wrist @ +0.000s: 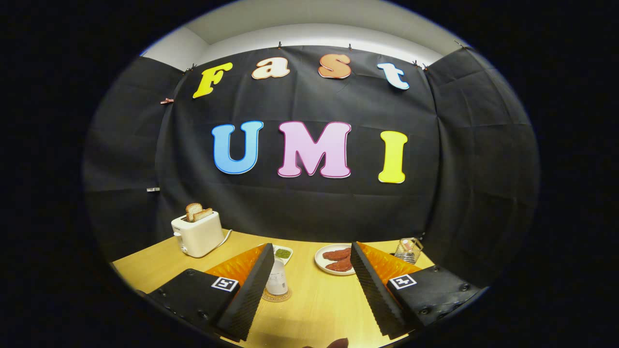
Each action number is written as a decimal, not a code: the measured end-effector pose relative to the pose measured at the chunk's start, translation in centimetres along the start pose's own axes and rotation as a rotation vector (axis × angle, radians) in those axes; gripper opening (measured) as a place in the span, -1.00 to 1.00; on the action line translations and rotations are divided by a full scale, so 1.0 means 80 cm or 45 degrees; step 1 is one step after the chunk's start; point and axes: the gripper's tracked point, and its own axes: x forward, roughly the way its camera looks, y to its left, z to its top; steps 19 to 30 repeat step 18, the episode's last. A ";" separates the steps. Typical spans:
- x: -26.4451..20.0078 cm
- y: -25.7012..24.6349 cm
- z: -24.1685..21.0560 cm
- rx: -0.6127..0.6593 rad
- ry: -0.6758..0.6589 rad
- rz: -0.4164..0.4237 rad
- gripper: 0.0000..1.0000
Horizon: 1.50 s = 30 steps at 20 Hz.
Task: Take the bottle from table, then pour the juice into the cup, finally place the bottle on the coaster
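Note:
A small pale bottle [277, 279] stands upright on a round woven coaster [277, 295] on the wooden table [314, 299]. It sits just inside my left finger [251, 295], which hides its left side. My gripper [311, 247] is open, its jaws spread wide, and neither finger presses on the bottle. A clear glass cup [407, 250] with a handle stands beyond my right finger [375, 285], near the table's far right corner.
A white toaster [197, 233] with two slices of toast stands at the far left. A white plate [323, 263] of reddish sausages lies ahead between the fingers. A small dish [282, 253] of something green sits behind the bottle. The black cloth wall closes the table's far side.

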 end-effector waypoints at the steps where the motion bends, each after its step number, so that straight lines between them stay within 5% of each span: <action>1: -0.007 -0.009 0.010 -0.005 -0.003 -0.010 0.94; 11: -0.079 -0.089 0.040 -0.093 -0.045 -0.083 0.95; 30: -0.068 -0.115 0.039 -0.100 -0.069 -0.044 0.95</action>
